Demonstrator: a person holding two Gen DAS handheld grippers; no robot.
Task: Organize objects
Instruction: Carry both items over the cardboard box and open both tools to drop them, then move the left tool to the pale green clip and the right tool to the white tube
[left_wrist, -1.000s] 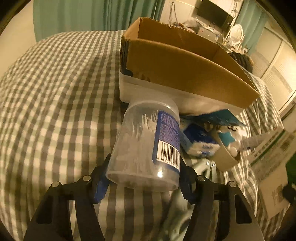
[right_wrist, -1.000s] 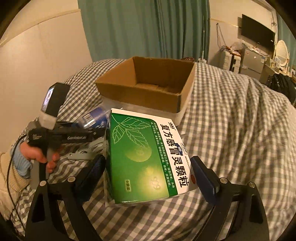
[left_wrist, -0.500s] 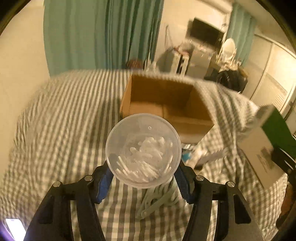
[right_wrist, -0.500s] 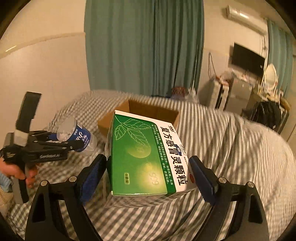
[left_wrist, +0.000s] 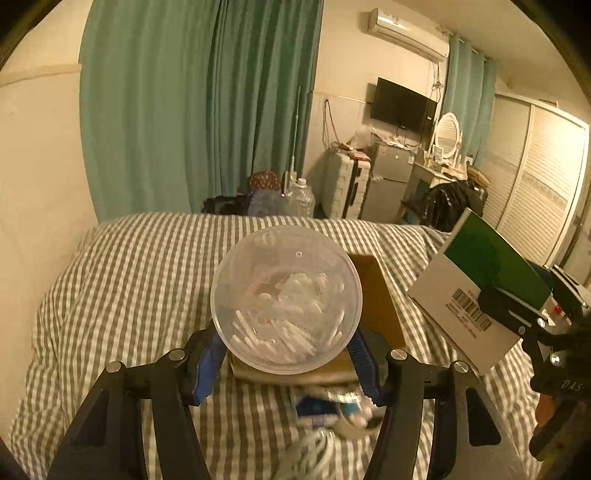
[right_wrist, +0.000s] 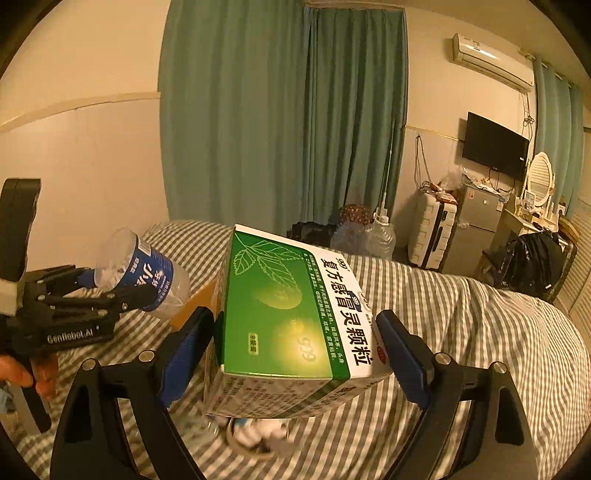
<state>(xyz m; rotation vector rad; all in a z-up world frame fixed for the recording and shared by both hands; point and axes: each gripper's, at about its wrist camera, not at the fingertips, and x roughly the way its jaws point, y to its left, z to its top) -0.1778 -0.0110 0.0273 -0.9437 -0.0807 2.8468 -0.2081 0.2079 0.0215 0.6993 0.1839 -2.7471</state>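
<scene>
My left gripper (left_wrist: 286, 354) is clamped on the clear tub of cotton swabs (left_wrist: 286, 304), its base turned toward the lens so the blue pads pinch its round sides; I hold it high above the checked bedspread (left_wrist: 122, 280) so it can clear the wall of the cardboard box (left_wrist: 376, 299) just behind it; my right gripper (right_wrist: 295, 354) squeezes the green medicine carton (right_wrist: 291, 314) across its width, lifted clear of the small clutter (right_wrist: 258, 434) below, which I judge goes in later.
</scene>
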